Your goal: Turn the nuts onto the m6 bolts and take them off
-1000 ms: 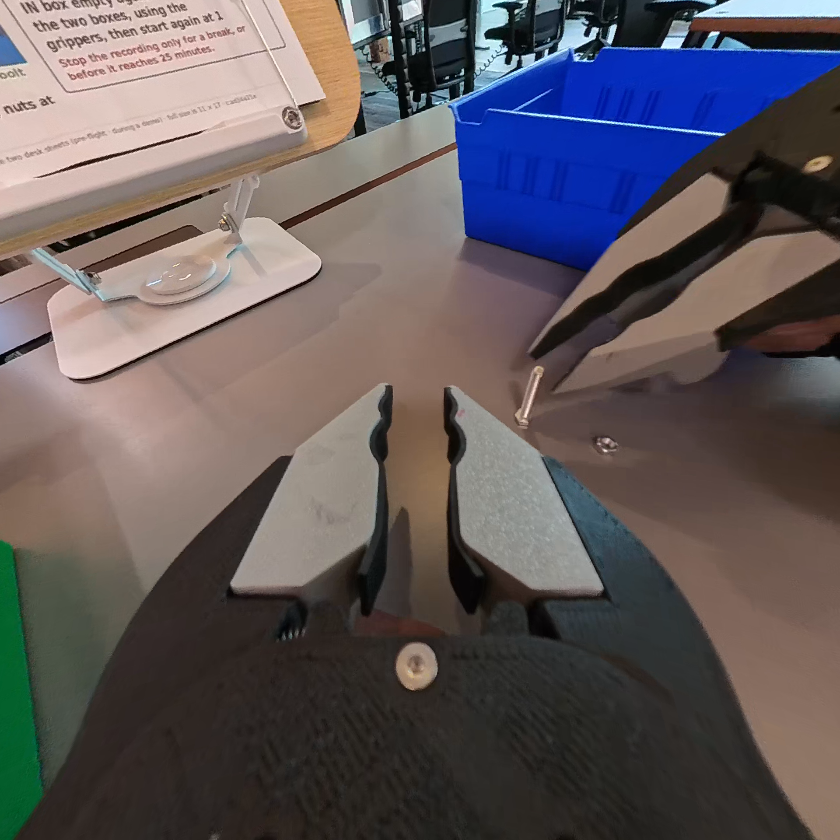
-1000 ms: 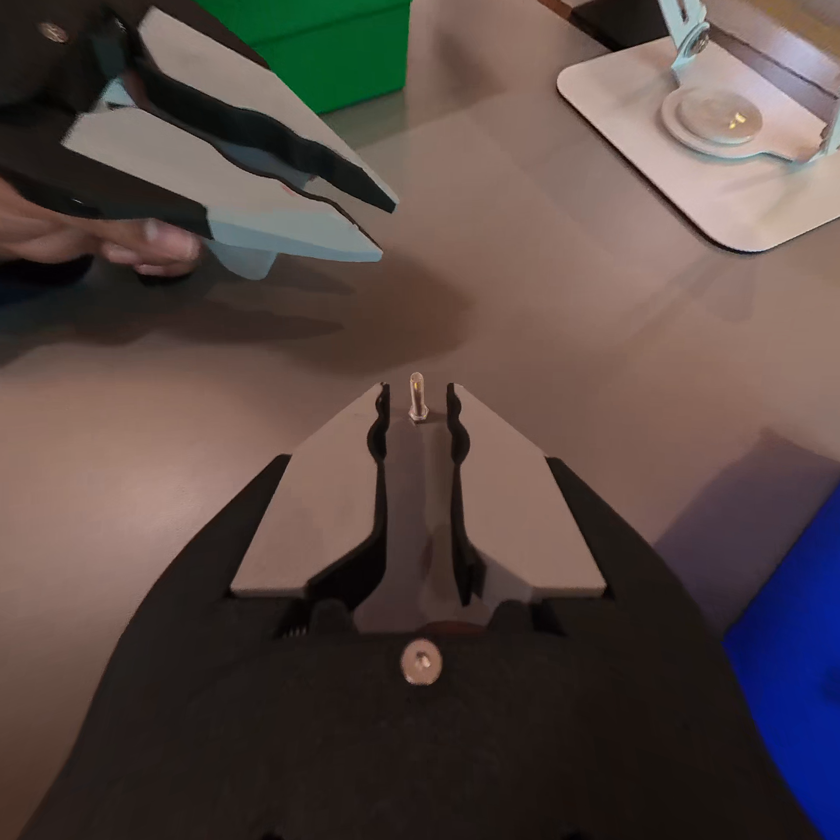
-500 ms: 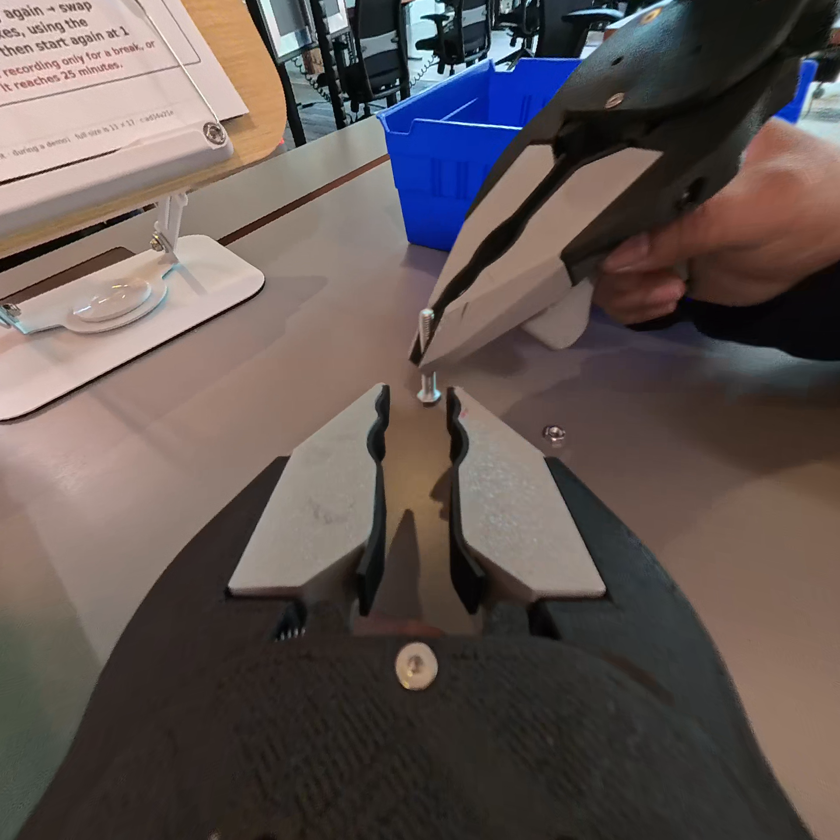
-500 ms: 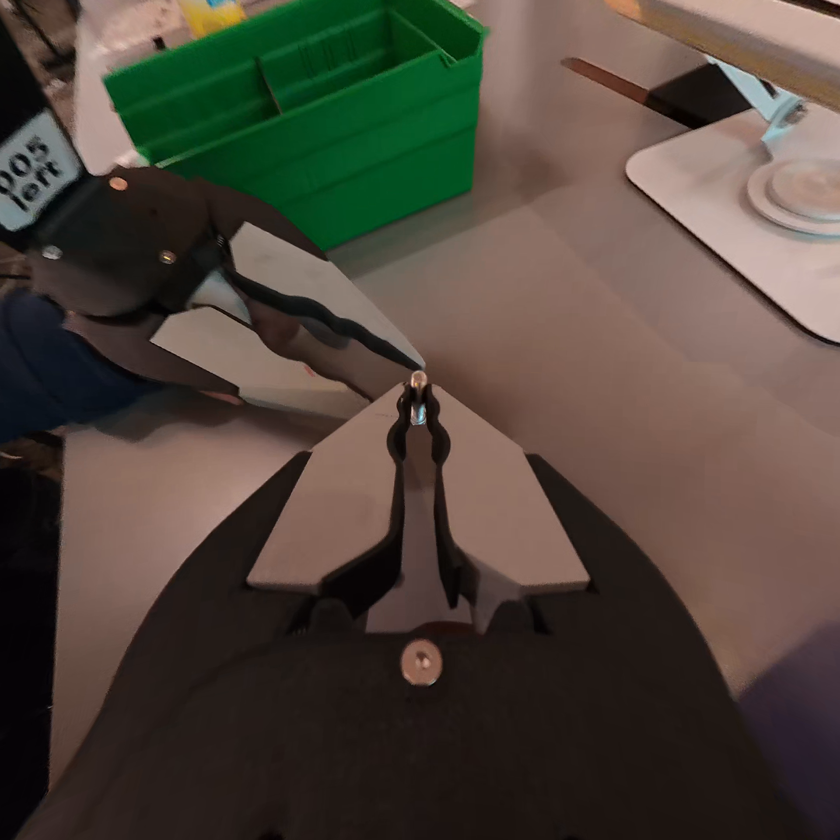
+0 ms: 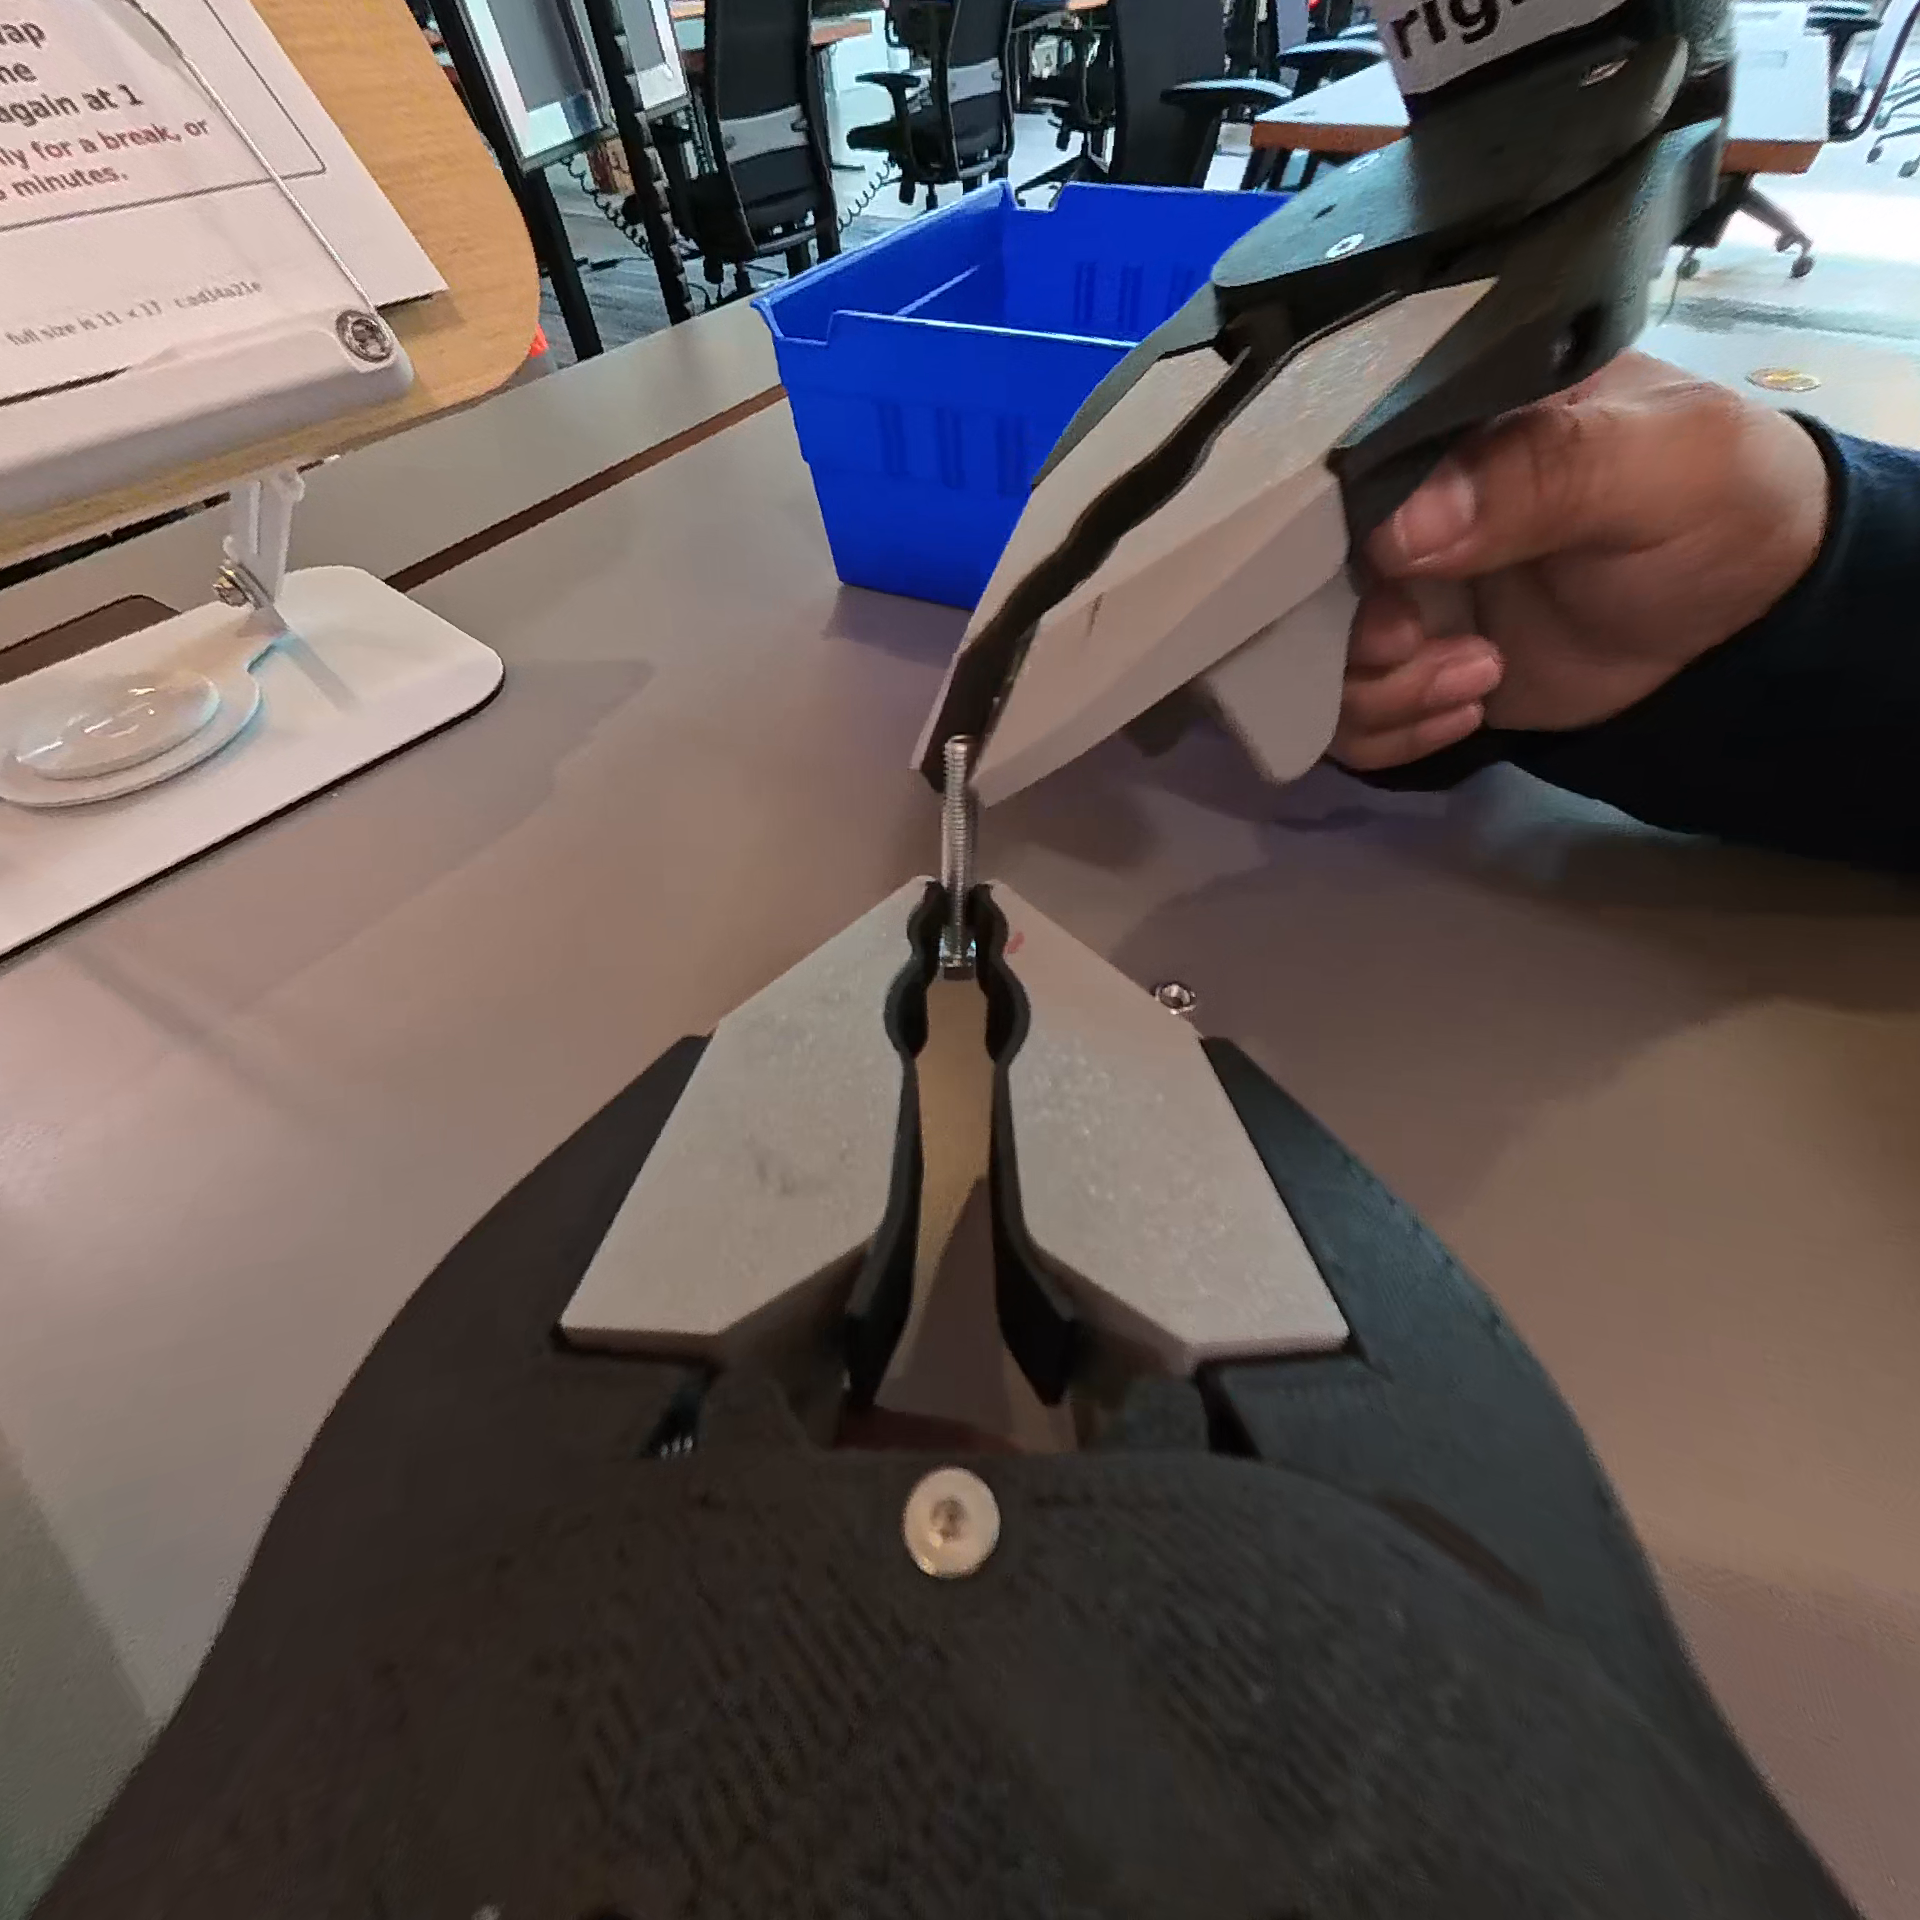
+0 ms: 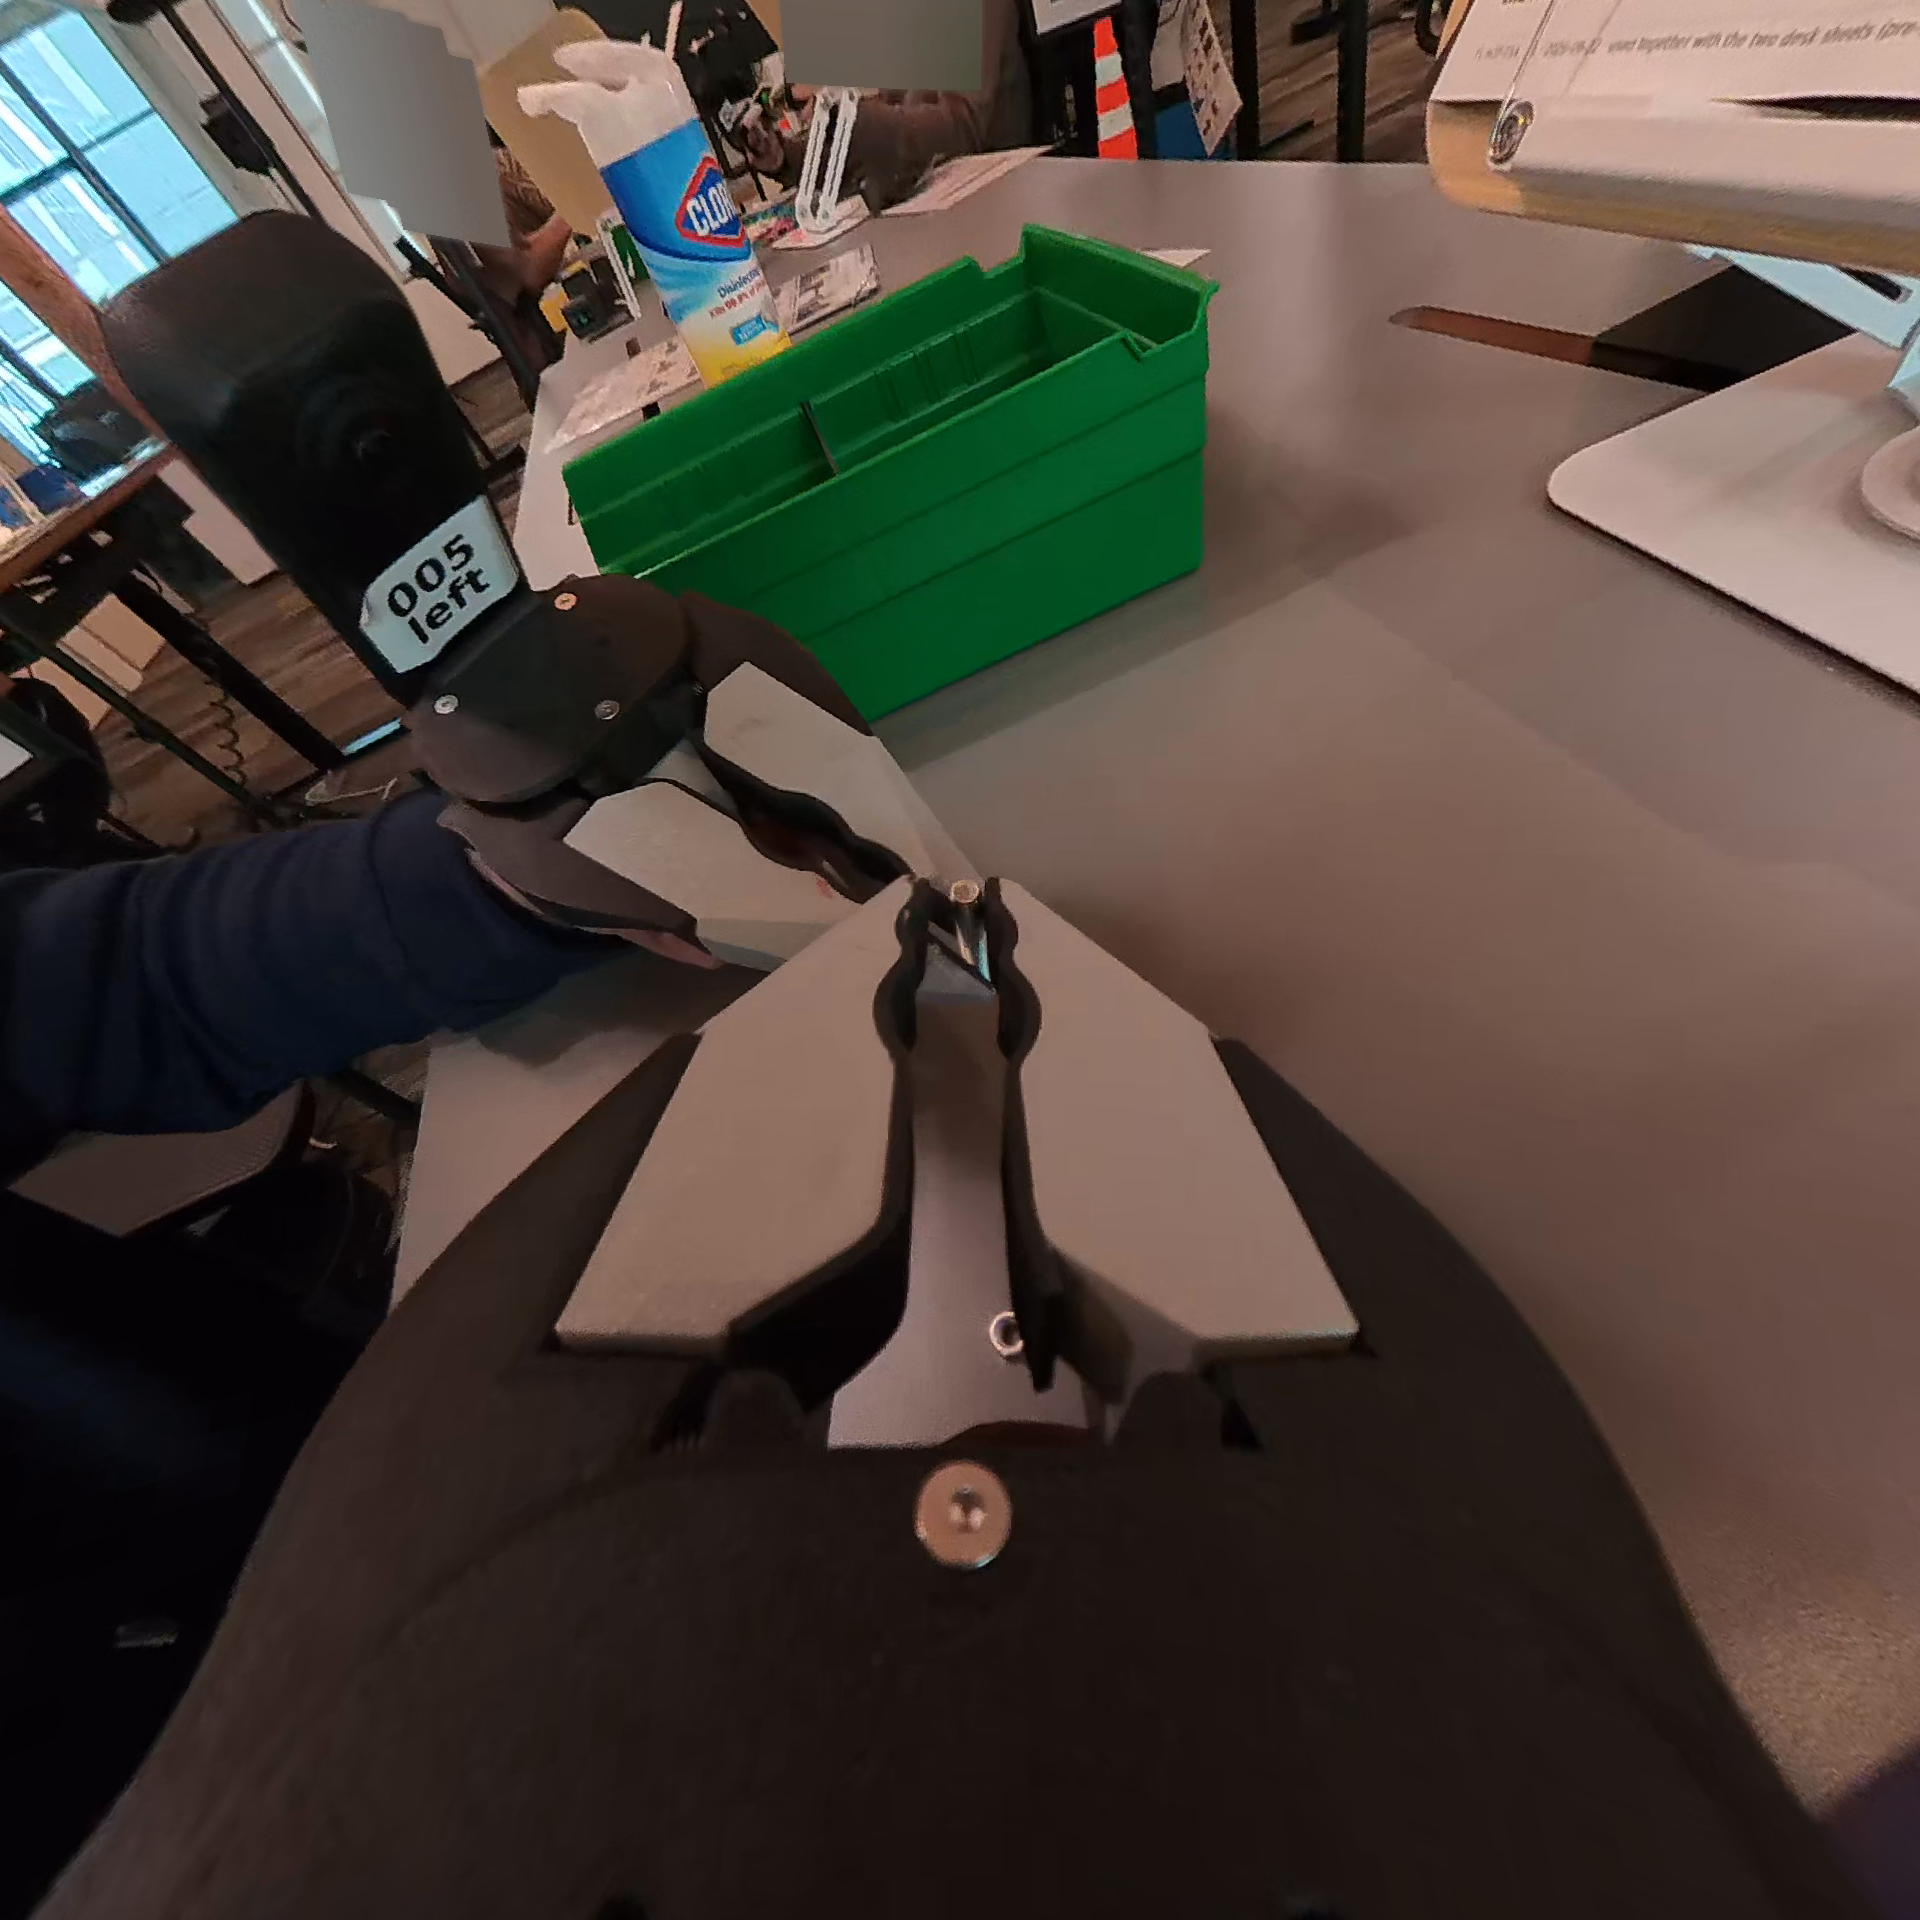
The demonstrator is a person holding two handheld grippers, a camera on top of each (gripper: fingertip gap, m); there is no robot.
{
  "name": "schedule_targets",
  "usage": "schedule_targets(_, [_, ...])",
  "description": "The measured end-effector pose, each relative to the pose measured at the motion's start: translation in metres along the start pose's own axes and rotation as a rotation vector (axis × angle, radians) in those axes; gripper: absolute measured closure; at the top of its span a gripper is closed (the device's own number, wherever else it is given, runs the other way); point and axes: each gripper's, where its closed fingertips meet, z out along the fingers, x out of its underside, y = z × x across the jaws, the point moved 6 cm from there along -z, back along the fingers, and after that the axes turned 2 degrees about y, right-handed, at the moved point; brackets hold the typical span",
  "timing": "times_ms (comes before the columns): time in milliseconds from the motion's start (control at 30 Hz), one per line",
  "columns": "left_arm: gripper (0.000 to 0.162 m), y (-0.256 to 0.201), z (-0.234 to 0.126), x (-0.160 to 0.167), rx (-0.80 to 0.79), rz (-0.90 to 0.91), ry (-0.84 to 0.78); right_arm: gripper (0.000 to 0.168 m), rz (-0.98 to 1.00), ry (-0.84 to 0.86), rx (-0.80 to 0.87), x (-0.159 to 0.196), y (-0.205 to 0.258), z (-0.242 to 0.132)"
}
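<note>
A silver bolt (image 5: 954,831) stands upright above the grey table, held at both ends. My left gripper (image 5: 954,906) is shut on its lower end by the head. My right gripper (image 5: 940,764) comes down from the upper right and is shut on the threaded top end. In the right wrist view the bolt's tip (image 6: 966,890) shows between my right gripper's (image 6: 956,902) tips, with the left gripper (image 6: 902,868) meeting it from the left. A loose nut (image 5: 1174,995) lies on the table right of my left fingers. It also shows through the right gripper's gap (image 6: 1006,1330).
A blue bin (image 5: 935,436) stands behind the bolt. A green bin (image 6: 904,520) stands on the far side in the right wrist view, with a wipes canister (image 6: 696,229) behind it. A white document stand (image 5: 260,665) is at the left. Both grippers' tips are close together, under 4 cm apart.
The right gripper shut on the bolt lying on the table and raised it upright. The left gripper, open before, has now shut on the bolt's head end.
</note>
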Motion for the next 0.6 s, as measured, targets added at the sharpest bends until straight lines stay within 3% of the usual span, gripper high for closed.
schedule_targets(600, [0.159,-0.004,0.0,-0.002,0.025,-0.009,-0.025,0.166,-0.023,-0.038,-0.011,-0.005,0.011,-0.003])
